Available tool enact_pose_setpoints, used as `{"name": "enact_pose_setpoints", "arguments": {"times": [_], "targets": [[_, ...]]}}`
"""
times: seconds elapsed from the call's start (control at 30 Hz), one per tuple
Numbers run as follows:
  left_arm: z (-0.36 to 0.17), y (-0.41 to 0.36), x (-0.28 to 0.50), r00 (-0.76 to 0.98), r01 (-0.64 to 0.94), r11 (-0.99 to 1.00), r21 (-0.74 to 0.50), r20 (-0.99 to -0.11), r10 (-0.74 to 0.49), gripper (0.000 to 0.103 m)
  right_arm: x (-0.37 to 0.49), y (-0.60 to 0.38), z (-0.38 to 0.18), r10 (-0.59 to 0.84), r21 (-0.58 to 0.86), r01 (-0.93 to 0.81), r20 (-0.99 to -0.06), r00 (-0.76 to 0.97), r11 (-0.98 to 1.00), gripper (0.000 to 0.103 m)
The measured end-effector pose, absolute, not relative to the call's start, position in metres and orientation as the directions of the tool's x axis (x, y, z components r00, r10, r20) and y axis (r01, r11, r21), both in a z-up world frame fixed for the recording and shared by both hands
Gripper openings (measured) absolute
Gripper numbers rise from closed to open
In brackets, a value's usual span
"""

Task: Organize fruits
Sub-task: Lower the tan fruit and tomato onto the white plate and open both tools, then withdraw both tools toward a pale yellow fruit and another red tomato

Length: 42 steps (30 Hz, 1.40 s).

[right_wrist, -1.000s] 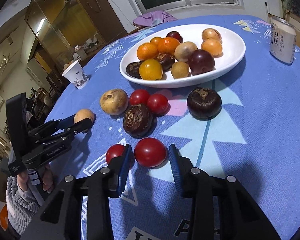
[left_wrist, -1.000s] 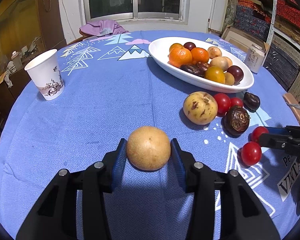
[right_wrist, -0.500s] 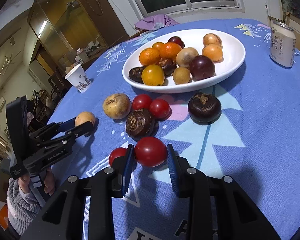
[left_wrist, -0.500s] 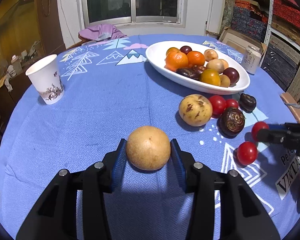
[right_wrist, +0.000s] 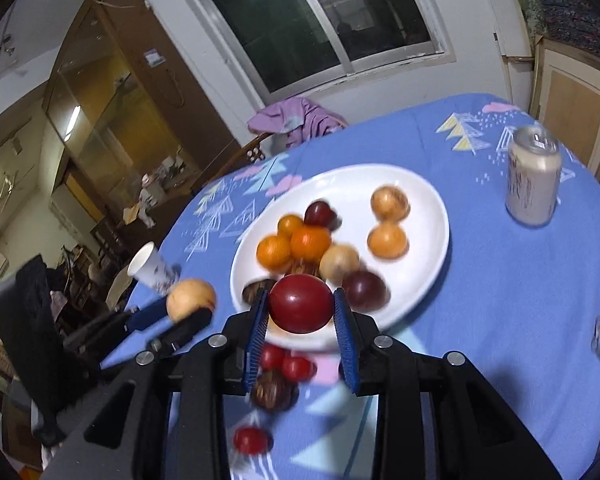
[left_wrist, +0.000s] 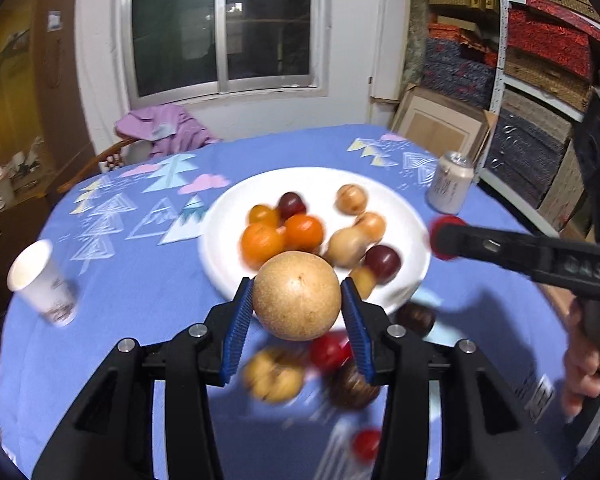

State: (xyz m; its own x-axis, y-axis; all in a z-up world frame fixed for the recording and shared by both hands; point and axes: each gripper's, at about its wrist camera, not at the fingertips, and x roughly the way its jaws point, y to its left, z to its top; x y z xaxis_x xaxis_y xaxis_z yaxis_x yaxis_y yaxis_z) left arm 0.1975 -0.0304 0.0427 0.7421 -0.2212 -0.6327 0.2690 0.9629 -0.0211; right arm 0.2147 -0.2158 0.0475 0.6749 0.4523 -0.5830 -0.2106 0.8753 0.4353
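The left tongs (left_wrist: 297, 309) clamped a tan pear (left_wrist: 297, 295) above the plate (left_wrist: 224, 240) rim. The right tongs (right_wrist: 301, 312) clamped a red tomato (right_wrist: 301, 308) there, both apparently positioned for release onto the plate.

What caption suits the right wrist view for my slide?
Right gripper carries a red tomato above the white fruit plate.

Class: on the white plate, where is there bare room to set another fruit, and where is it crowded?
White plate: bare along the right edge nearest the can, and on the far rim. The left and near parts are crowded with oranges and plums.
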Motion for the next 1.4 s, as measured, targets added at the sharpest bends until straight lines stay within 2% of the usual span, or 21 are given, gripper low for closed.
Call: {"name": "enact_pose_setpoints", "arguments": {"times": [0.2,0.47,0.53,0.57,0.6,0.63,0.77,0.87,0.93,1.1,1.3,1.4], "targets": [[0.024,-0.059,0.239,0.699,0.289,0.957,-0.038,-0.675,-0.237,0.044,0.267,-0.217,0.031,0.428,0.446,-0.157,-0.609,0.667,0.881,0.033],[0.002,-0.084,0.255,0.663,0.34,0.94,-0.042,-0.698,-0.271,0.044,0.278,-0.241,0.003,0.358,0.418,-0.065,-0.674,0.646,0.906,0.033],[-0.001,-0.086,0.255,0.673,0.342,0.94,-0.019,-0.693,-0.259,0.046,0.278,-0.239,0.0,0.353,0.409,-0.064,-0.684,0.639,0.91,0.037],[-0.001,-0.087,0.255,0.679,0.336,0.942,-0.01,-0.69,-0.25,0.048,0.278,-0.24,0.0,0.346,0.413,-0.053,-0.68,0.647,0.909,0.047],[0.0,-0.086,0.253,0.685,0.332,0.943,-0.009,-0.685,-0.248,0.055,0.276,-0.241,0.001,0.347,0.42,-0.05,-0.671,0.655,0.906,0.052],[0.002,-0.084,0.253,0.69,0.331,0.944,-0.016,-0.679,-0.253,0.059,0.274,-0.24,0.003,0.35,0.417,-0.06,-0.666,0.659,0.907,0.051],[0.015,-0.073,0.247,0.711,0.317,0.948,-0.036,-0.652,-0.262,0.063,0.266,-0.239,0.016,0.325,0.382,-0.077,-0.643,0.693,0.921,0.051],[0.027,-0.055,0.237,0.742,0.282,0.958,-0.046,-0.622,-0.248,0.078,0.252,-0.242,0.027,0.348,0.401,-0.099,-0.614,0.708,0.911,0.059],[0.036,-0.039,0.227,0.772,0.242,0.969,-0.046,-0.596,-0.221,0.092,0.242,-0.242,0.034,0.352,0.404,-0.109,-0.599,0.719,0.908,0.063],[0.035,0.009,0.192,0.804,0.14,0.989,-0.038,-0.579,-0.136,0.099,0.208,-0.237,0.037,0.374,0.411,-0.139,-0.575,0.728,0.901,0.077],[-0.002,0.038,0.165,0.766,0.059,0.998,0.004,-0.642,-0.043,0.099,0.169,-0.238,0.014,0.386,0.427,-0.128,-0.599,0.702,0.895,0.078],[-0.008,0.033,0.162,0.762,0.063,0.998,0.013,-0.646,-0.04,0.099,0.157,-0.242,0.012,0.389,0.446,-0.114,-0.594,0.705,0.888,0.087]]}}
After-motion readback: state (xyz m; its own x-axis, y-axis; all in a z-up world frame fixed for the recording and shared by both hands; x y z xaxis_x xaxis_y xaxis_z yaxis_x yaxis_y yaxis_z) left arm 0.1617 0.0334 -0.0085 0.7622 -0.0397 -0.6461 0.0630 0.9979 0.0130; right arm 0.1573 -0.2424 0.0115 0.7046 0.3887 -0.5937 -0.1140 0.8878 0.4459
